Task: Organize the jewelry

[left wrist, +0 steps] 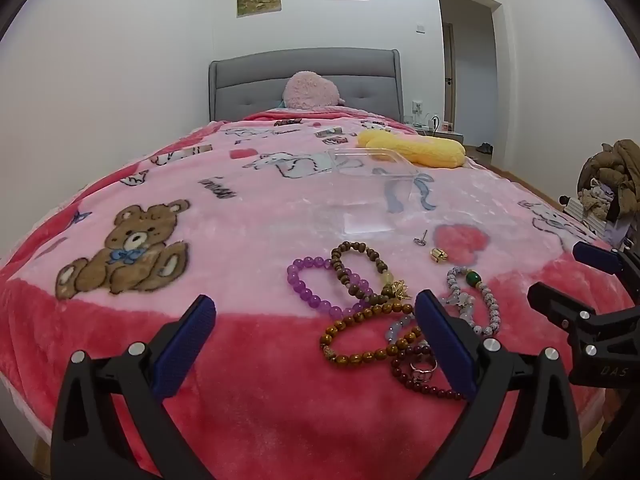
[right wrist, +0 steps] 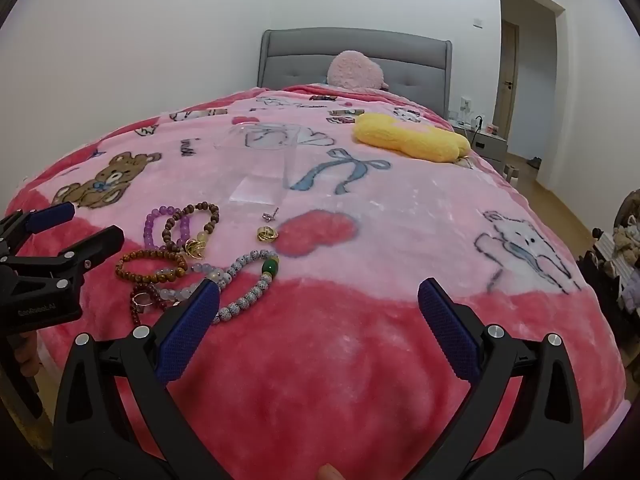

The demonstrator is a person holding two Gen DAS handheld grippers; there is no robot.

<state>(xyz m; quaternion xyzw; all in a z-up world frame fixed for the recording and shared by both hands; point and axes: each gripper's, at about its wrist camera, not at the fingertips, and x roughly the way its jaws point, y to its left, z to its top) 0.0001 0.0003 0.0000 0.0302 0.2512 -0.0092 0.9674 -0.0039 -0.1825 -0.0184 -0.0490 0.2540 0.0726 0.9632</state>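
Left wrist view: we find the left gripper hovering low over the foot of the bed, fingers spread wide and holding nothing. Its right finger overlaps the jewelry pile. We record, on the pink blanket, a purple bead bracelet, a dark wooden bracelet crossing it, an amber bead bracelet, a dark red bead string with a ring lying on it, and a speckled bracelet with a green bead. A gold earring and a small stud lie apart, nearer the clear plastic box, which sits beyond the pile toward mid-bed.

Right wrist view: the right gripper is likewise wide open and empty, with the pile at its left finger and bare blanket ahead and to the right. A yellow cushion lies near the right bed edge.
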